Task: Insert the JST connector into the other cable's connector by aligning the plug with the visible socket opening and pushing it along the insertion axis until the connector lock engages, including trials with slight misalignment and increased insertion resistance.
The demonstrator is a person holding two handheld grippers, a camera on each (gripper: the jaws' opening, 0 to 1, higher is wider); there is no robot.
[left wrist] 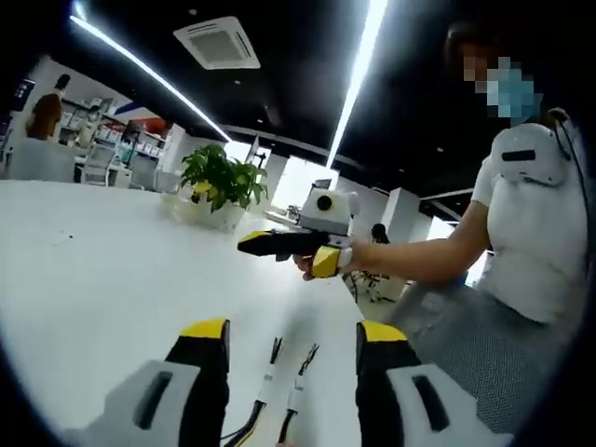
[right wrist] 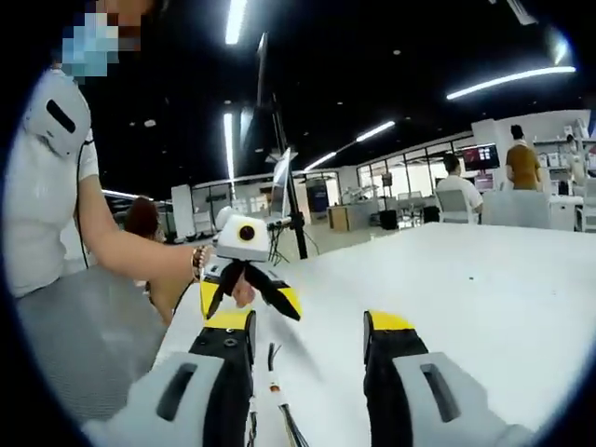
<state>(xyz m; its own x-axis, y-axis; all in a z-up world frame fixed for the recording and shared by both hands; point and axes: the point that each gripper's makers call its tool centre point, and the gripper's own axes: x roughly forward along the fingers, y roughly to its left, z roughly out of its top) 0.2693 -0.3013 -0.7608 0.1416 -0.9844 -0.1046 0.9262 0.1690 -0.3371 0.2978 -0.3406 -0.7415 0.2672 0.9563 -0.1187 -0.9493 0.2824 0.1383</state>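
Cables: two cables (left wrist: 279, 391) lie on the white bench (left wrist: 102, 279) between the open left tongs (left wrist: 291, 340); right tongs (right wrist: 307, 326) also open, both empty.

Left gripper view: two cables (left wrist: 279, 396) lying side by side on the table (left wrist: 102, 279), sitting between the left gripper (left wrist: 293, 340) jaws at 6 o'clock. Right gripper (left wrist: 279, 244) hovering over the table beyond them at 12, person (left wrist: 521, 233) sitting at 3, potted plant (left wrist: 222, 186) standing at 11 behind it. Right gripper view: cable (right wrist: 273, 377) lying just inside the right gripper's (right wrist: 307, 331) 9 o'clock jaw, left gripper (right wrist: 250, 279) hovering at 10.
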